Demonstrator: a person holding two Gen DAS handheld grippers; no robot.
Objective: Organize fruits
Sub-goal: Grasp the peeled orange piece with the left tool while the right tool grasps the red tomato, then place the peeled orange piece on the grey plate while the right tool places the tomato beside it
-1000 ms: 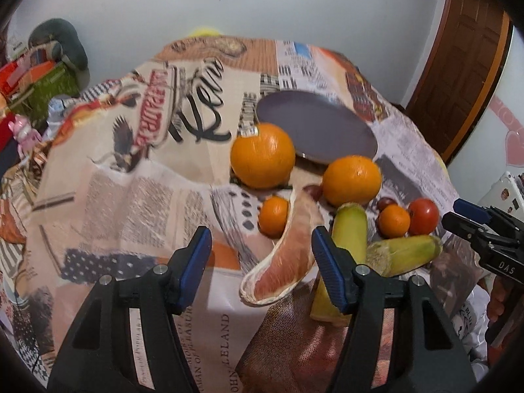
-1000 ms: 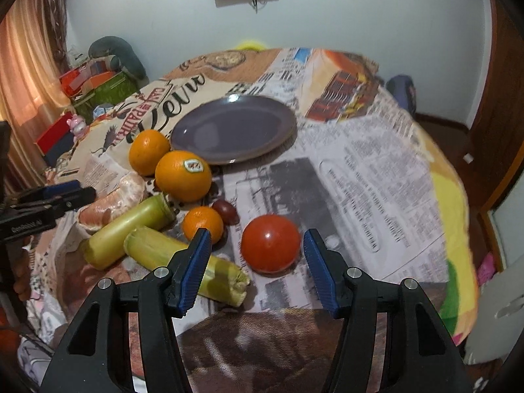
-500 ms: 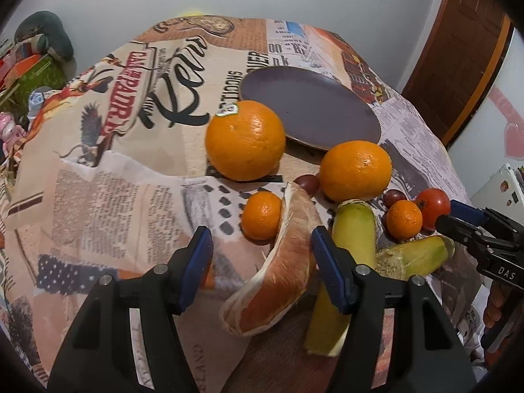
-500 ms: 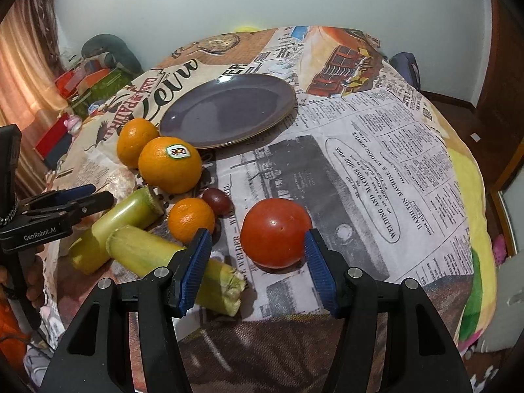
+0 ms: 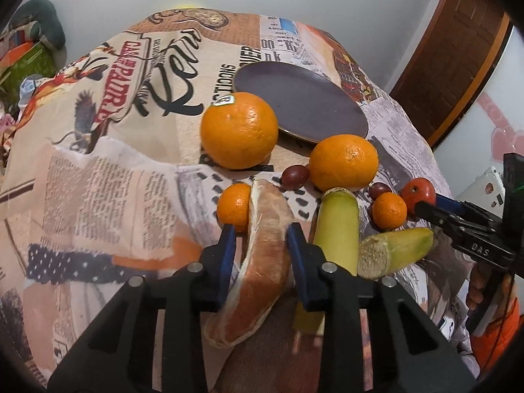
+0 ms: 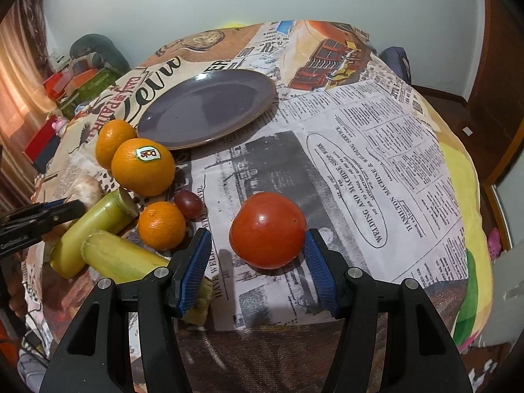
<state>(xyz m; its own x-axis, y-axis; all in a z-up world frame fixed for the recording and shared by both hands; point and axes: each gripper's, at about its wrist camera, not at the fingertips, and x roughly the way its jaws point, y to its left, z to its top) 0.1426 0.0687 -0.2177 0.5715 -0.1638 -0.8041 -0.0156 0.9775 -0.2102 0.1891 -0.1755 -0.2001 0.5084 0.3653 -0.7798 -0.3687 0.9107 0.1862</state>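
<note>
My left gripper (image 5: 262, 242) is shut on a pink grapefruit wedge (image 5: 258, 262) lying on the newspaper-print cloth. A small mandarin (image 5: 233, 207) touches the wedge's far end. Two big oranges (image 5: 239, 130) (image 5: 344, 161) sit beyond, near an empty purple plate (image 5: 301, 100). My right gripper (image 6: 258, 249) is open, its fingers on either side of a red tomato (image 6: 267, 229). Left of it are a mandarin (image 6: 161, 225), a dark grape (image 6: 188, 203) and two green sugarcane pieces (image 6: 95, 229).
The round table's cloth edge (image 6: 471, 229) drops off to the right. Cushions and boxes (image 6: 72, 75) lie on the floor at the left. A wooden door (image 5: 458, 49) stands at the back right. Open cloth (image 6: 360, 150) lies right of the plate.
My left gripper moved forward and closed on the grapefruit wedge. My right gripper moved closer, so its open fingers now flank the tomato.
</note>
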